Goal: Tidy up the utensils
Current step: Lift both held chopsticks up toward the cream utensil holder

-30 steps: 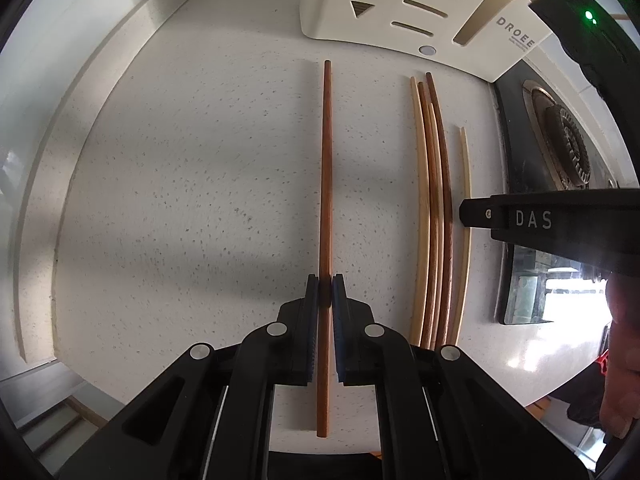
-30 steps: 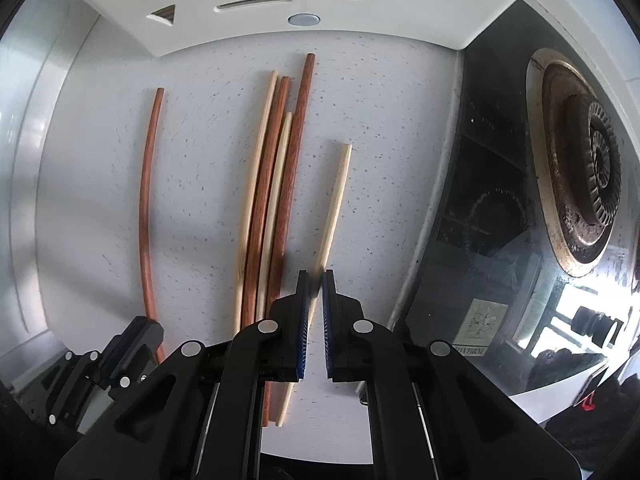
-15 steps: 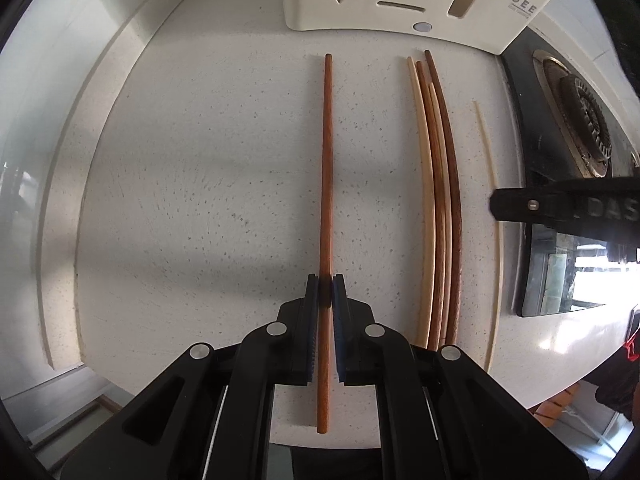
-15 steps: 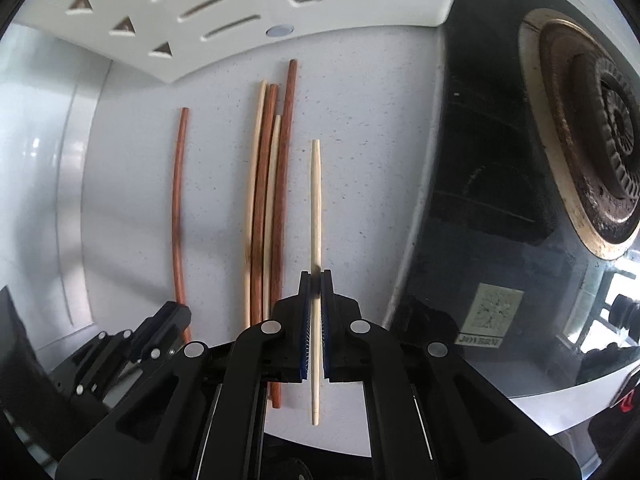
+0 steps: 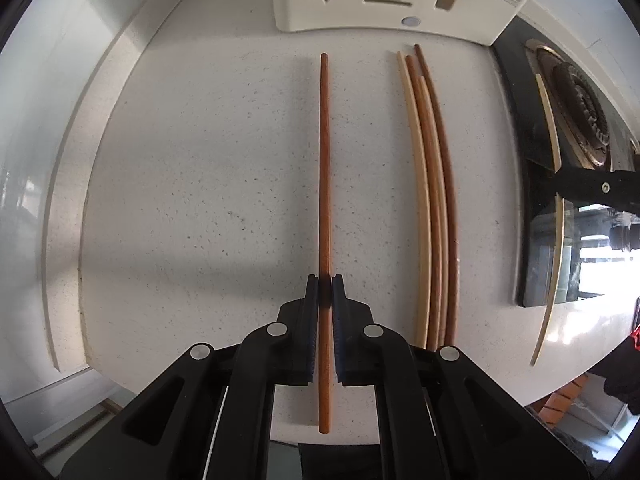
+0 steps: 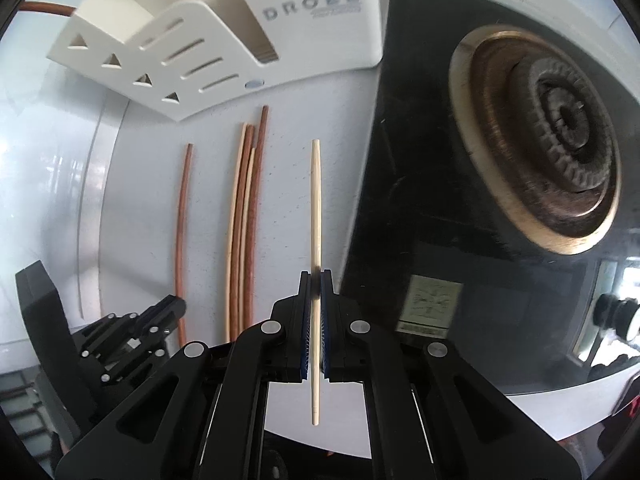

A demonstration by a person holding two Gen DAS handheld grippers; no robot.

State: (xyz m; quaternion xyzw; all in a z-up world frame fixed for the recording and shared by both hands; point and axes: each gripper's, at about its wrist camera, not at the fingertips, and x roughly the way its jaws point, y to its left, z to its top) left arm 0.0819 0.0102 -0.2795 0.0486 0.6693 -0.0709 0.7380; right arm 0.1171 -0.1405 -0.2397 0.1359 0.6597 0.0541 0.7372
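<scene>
Above the counter (image 6: 152,208), right gripper (image 6: 316,276) has lifted its clamped pale chopstick (image 6: 315,200); left gripper (image 5: 325,280) still pinches the brown chopstick (image 5: 325,160).

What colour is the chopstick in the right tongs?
Pale cream chopstick, clearest in the right wrist view.

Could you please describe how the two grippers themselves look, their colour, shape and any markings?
Both the left gripper and the right gripper are matte black, built of angular linkage arms with triangular cut-outs and round silver pivot pins. Each has two flat narrow fingers lined inside with dark blue ribbed pads. A thin white cable runs beneath each body. No lettering is visible on them now.
</scene>
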